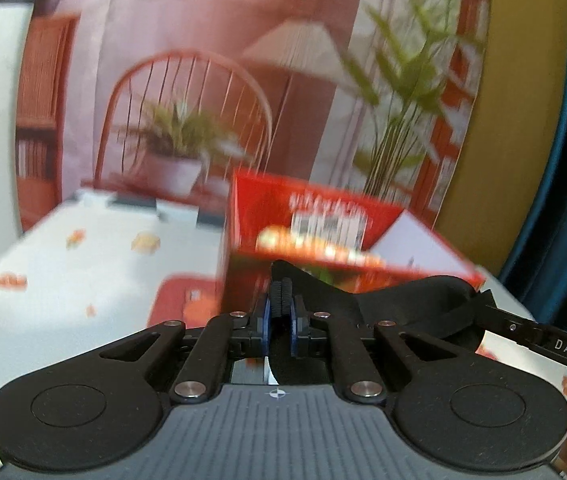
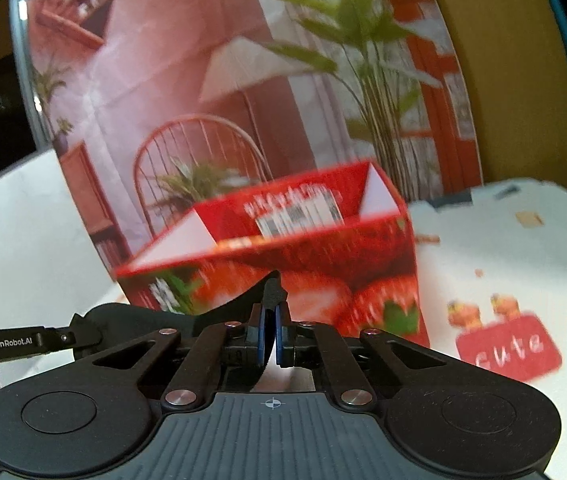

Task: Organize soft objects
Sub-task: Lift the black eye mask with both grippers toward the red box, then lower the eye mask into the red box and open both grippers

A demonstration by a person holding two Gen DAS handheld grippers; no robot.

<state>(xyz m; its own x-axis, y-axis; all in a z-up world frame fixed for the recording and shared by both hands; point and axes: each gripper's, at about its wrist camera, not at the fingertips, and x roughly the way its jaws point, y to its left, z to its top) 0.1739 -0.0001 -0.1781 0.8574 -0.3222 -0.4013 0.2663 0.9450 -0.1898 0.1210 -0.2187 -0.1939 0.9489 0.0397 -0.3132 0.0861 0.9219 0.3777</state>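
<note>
Printed backdrop (image 1: 203, 60) filled 12 o'clock. White patterned desk (image 1: 83, 264) below. Open red strawberry box (image 2: 283, 264) stood at centre, just beyond both tools. Black soft cloth (image 1: 383, 304) hung stretched between tools, short of box. Left tool (image 1: 281, 312) clamped on one cloth end; right tool (image 2: 270, 330) clamped on other. Judged: cloth lifted, not yet placed in box; stowing remained.

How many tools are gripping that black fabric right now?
2. The left tool pinches one end of the black fabric; the right tool pinches the other end, both before the red strawberry box.
</note>
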